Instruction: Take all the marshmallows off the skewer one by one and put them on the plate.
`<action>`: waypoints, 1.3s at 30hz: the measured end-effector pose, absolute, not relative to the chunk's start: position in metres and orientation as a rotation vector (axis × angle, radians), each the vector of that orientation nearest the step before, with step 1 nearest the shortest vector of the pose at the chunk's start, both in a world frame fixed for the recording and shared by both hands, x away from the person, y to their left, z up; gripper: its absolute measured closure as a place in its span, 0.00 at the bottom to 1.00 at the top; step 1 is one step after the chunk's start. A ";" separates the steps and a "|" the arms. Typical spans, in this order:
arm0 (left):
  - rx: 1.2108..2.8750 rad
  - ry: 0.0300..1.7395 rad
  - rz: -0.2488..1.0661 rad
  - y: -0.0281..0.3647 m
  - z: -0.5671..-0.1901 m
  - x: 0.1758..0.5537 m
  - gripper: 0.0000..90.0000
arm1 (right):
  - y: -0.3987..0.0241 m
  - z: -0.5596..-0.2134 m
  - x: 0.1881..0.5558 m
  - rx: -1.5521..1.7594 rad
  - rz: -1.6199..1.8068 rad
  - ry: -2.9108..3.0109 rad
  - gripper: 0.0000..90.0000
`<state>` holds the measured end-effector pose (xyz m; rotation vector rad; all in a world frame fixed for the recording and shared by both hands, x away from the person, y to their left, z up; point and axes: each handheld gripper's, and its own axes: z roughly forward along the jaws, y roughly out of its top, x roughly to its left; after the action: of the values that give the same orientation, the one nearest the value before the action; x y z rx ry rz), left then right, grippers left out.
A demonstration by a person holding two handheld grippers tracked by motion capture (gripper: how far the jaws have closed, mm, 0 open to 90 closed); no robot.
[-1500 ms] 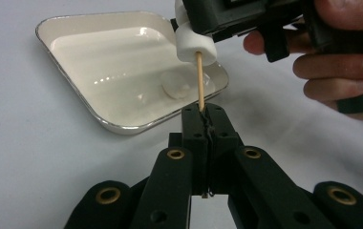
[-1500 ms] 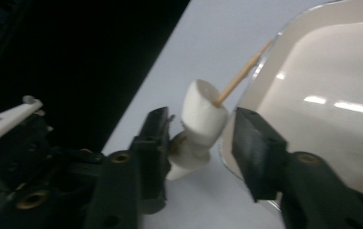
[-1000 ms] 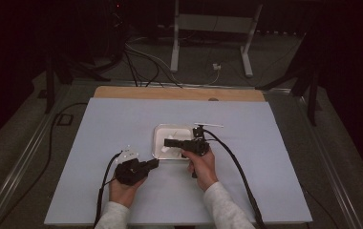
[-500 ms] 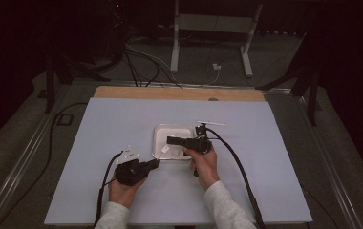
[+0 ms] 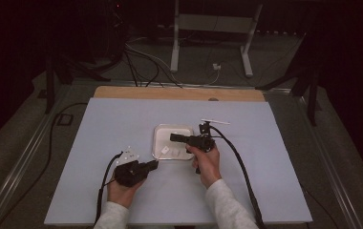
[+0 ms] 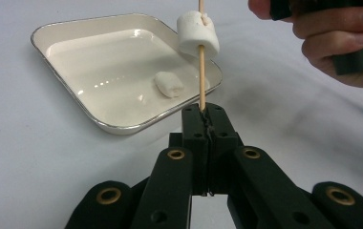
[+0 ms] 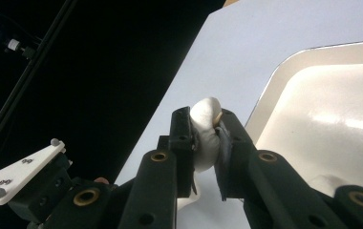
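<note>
On the pale blue table top, seen from the high view, the black left gripper is being held low over the near part of the surface, just short of the tray's near left corner. In the left gripper view its jaws are being kept fully closed on the foot of a thin wooden skewer, which is being held upright between the pads. A white cylindrical marshmallow is being carried on that skewer, threaded well above the jaws and hanging over the near right edge of the shallow square cream tray with a silver rim. Inside the tray, a second small white marshmallow piece is lying on the glossy floor, near the skewer but apart from it. From the high view, two small white pieces are being seen on the tray floor, towards its near side.

Further right, the black right gripper is being held over the tray, pointing leftwards across it. In the right gripper view its jaws are being pressed on a soft white marshmallow, which is being squeezed out of shape between the pads, with the tray's rim just to the right of it. The fingers of the person's right hand are being seen at the upper right of the left gripper view, wrapped around the gripper's dark body.
</note>
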<state>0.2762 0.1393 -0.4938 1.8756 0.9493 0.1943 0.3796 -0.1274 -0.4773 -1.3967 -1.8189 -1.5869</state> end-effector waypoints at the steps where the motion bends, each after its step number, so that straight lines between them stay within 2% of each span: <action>1: 1.877 0.947 0.195 0.139 -0.494 0.276 1.00 | -0.128 -0.477 0.380 -1.396 -1.589 -1.820 0.88; 10: 1.910 0.940 0.210 0.141 -0.493 0.274 1.00 | -0.133 -0.476 0.383 -1.430 -1.597 -1.814 0.89; 13: 1.976 0.964 0.240 0.146 -0.497 0.272 1.00 | -0.144 -0.472 0.385 -1.498 -1.650 -1.793 0.90; 19: 1.854 1.029 0.208 0.168 -0.495 0.272 1.00 | -0.174 -0.454 0.390 -1.519 -1.676 -1.882 0.89; 39: 1.836 1.038 0.210 0.163 -0.496 0.274 1.00 | -0.150 -0.483 0.393 -1.575 -1.456 -2.158 0.82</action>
<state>0.2739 0.1631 -0.4955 1.8361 1.0381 0.2097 0.3925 -0.1502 -0.4832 -1.5752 -2.1582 -1.4562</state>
